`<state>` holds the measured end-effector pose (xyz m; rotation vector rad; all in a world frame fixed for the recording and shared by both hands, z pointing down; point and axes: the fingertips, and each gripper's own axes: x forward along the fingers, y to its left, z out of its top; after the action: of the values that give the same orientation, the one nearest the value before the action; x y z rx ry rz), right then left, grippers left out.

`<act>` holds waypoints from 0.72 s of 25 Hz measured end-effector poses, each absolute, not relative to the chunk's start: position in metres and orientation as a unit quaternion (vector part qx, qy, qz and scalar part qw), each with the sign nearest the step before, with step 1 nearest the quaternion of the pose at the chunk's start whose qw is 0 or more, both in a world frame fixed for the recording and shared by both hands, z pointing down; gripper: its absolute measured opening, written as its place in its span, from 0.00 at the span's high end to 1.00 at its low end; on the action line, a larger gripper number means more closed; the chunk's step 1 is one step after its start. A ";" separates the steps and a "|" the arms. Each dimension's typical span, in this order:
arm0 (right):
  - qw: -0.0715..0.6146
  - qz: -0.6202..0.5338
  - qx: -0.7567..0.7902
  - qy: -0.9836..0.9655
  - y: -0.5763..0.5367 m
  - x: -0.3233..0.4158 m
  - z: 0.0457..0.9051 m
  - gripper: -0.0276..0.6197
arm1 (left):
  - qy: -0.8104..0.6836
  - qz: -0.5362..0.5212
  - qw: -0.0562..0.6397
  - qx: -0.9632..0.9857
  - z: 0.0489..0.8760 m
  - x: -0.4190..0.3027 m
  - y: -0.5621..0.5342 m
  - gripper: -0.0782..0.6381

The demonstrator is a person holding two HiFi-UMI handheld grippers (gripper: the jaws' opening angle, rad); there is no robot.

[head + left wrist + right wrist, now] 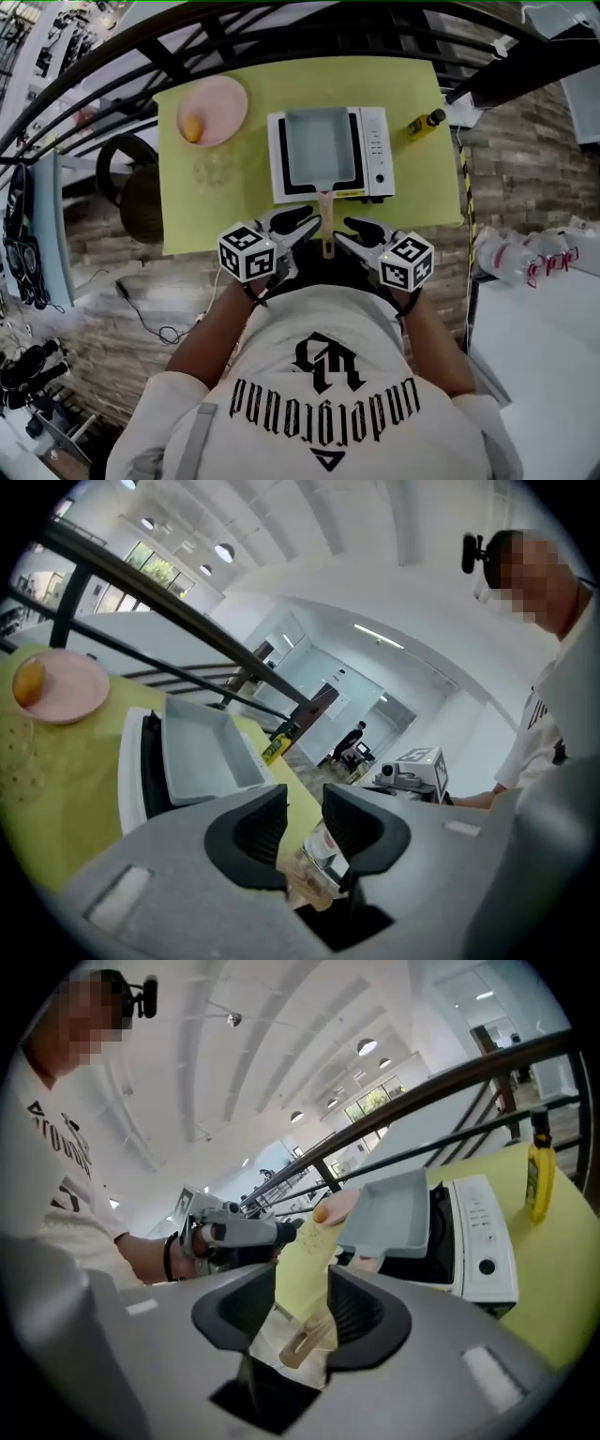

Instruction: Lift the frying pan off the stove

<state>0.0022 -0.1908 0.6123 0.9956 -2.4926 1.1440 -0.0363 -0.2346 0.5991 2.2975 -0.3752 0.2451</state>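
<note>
Two grippers sit nearest, by the near edge of the yellow-green surface (pixel 216 211) in front of the stove (pixel 377 155). The left gripper (pixel 302 225) is before the stove's left half and the right gripper (pixel 350 232) before its right half, with their tips turned toward each other. Each has its jaws spread and pinches nothing. In the right gripper view the wooden handle (pixel 302 1342) shows through the gap, with the pads clear of it. In the left gripper view the gap shows only blurred clutter that is hard to make out. From the head view the person's white shirt (pixel 319 375) and forearms cover everything nearer than the grippers, and the handle's near tip lies between the two grippers. The frying pan (pixel 319 145), pale grey-blue and rectangular, sits on the stove's black top with its handle reaching off the front edge. The pan is empty. Left of the stove and farther back, a pink plate (pixel 225 101) holds one small orange-yellow item (pixel 191 127), too small to identify. Right of the stove, toward the back, stands a yellow bottle (pixel 424 123). Beyond the stove a black railing (pixel 281 37) runs across and is cut off at the picture's edges.
</note>
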 end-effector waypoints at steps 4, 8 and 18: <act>0.106 0.441 0.313 -0.834 -0.187 -0.002 0.639 0.63 | -0.146 0.113 0.429 0.884 0.636 -0.037 -0.235 0.65; 0.092 0.491 0.292 -0.816 -0.183 -0.006 0.661 0.58 | -0.132 0.132 0.454 0.871 0.665 -0.033 -0.234 0.56; 0.112 0.524 0.242 -0.809 -0.173 -0.020 0.698 0.53 | -0.093 0.102 0.545 0.827 0.706 -0.014 -0.234 0.47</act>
<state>-0.0203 -0.1733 0.6979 0.7100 -2.3751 1.5385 -0.0144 -0.2339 0.7060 1.9614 -0.2212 0.2420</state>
